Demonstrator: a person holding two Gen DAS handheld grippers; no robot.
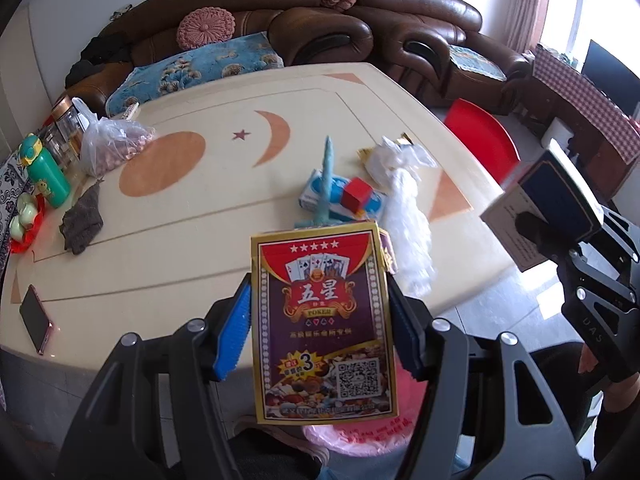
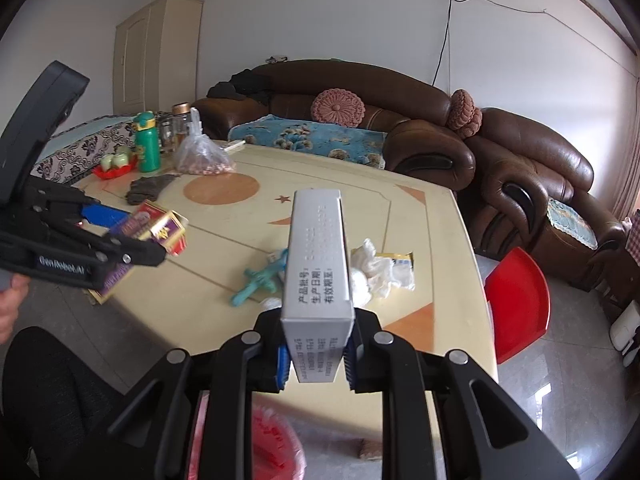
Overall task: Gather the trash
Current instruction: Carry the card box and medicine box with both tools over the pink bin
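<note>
My left gripper (image 1: 320, 316) is shut on a red and purple poker card box (image 1: 324, 328), held over the table's near edge above a bin with a pink bag (image 1: 360, 436). It also shows in the right wrist view (image 2: 132, 240) with the card box (image 2: 160, 228). My right gripper (image 2: 316, 360) is shut on a white medicine box (image 2: 318, 272), also above the pink-bagged bin (image 2: 276, 444). In the left wrist view the right gripper (image 1: 560, 216) holds that box (image 1: 524, 224) at the right. Crumpled white tissue (image 1: 400, 188) lies on the table.
On the cream table (image 1: 180, 248) lie a teal toy plane (image 1: 326, 184), a blue and white pack with a red cube (image 1: 356, 196), a dark rag (image 1: 82, 220), a phone (image 1: 36, 318), a bag of nuts (image 1: 112, 148) and a green bottle (image 1: 44, 172). A red stool (image 1: 484, 132) stands right.
</note>
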